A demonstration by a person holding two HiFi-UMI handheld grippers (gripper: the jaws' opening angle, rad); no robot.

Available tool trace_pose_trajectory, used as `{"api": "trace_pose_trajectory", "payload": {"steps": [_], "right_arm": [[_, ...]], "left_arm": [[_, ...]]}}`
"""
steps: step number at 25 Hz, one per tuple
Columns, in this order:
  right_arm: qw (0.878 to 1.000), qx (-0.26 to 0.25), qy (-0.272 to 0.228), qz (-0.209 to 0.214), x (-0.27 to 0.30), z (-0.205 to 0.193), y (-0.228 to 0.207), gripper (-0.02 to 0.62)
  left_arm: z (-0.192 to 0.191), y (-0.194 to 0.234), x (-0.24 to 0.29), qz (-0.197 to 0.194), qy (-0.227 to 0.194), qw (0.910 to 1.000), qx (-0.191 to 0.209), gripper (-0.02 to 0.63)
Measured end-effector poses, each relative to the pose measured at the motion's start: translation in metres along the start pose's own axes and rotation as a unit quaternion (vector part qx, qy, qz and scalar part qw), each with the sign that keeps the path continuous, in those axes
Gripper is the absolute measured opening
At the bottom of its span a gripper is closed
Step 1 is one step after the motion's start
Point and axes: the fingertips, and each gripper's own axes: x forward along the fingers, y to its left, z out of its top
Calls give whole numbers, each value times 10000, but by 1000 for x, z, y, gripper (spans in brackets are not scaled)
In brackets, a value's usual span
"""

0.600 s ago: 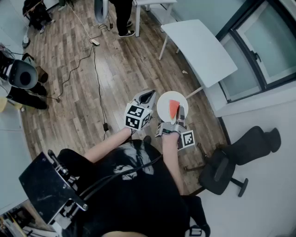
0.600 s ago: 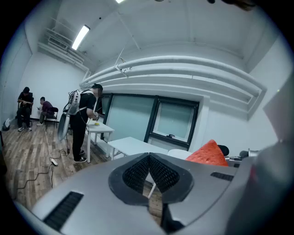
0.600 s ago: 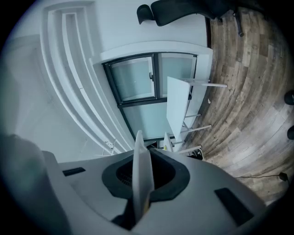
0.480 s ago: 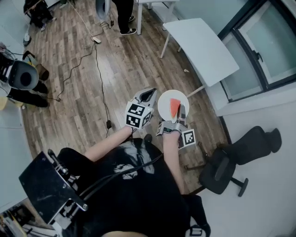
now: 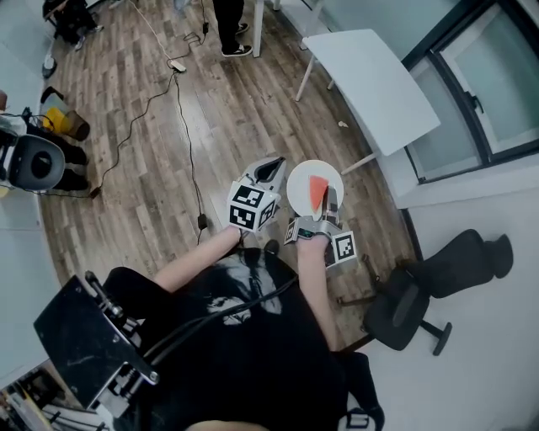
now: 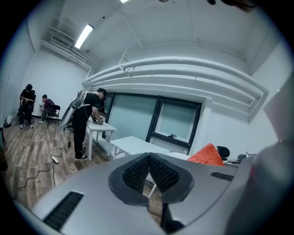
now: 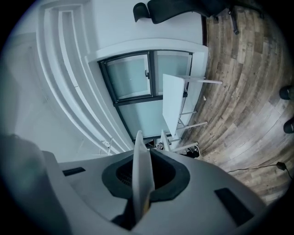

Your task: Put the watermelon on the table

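A red watermelon slice [image 5: 317, 194] lies on a round white plate [image 5: 299, 189] held out over the wood floor. My right gripper [image 5: 328, 206] is shut on the plate's near rim; in the right gripper view the plate [image 7: 141, 176] shows edge-on between the pads. The left gripper [image 5: 271, 171] sits just left of the plate, shut and holding nothing. In the left gripper view the slice [image 6: 208, 154] shows at the right. The white table [image 5: 370, 84] stands ahead and to the right, apart from the plate.
A black office chair [image 5: 421, 295] stands at the right near the wall. Cables [image 5: 181, 109] run across the floor at the left. A person [image 5: 226, 25] stands at the far end by another table. Windows [image 5: 480, 76] line the wall behind the white table.
The floor and the white table have slid slightly down and right in the head view. Both grippers keep the same pose, and the plate with the slice stays in the right one.
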Motion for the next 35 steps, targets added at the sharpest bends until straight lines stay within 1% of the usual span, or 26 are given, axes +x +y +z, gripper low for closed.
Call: {"api": "trace_pose_trajectory", "payload": {"steps": [2,4,9,12,15,18,20,23,28,31,35], "right_arm": [[9999,13,15,-102,0,1,-4,28],[9997,-15,50,-230,-1,-7,-11,28],[9995,-44,52,-321,-1,-31,-29,28],[9989,26,-19,-459,3,-42,-42,28],[9978,91,-70,-649,11,-42,-57,28],[9974,135,-50,-706,27,-37,-64,28],[9974,189,-22,-701,45,-31,-65,28],[9978,236,4,-623,90,-14,-59,28],[9994,147,179,-252,168,20,-27,28],[9994,170,151,-260,205,52,-19,28],[9991,173,293,-258,245,73,-14,28]], "left_arm": [[-1,-2,2,-32,37,10000,4,6],[-5,3,0,-56,87,9999,-17,6],[-12,28,-8,-136,96,9998,-133,6],[-18,47,-7,-199,217,9992,-286,6],[-27,60,2,-177,371,9984,-400,6],[-29,68,18,-125,443,9979,-448,6],[-25,73,34,-88,442,9981,-429,6],[-10,82,75,-36,421,9984,-368,6],[27,85,149,-55,312,9995,-93,6],[47,82,192,-32,266,9996,-88,6],[61,81,234,49,205,9998,-16,6]]}}
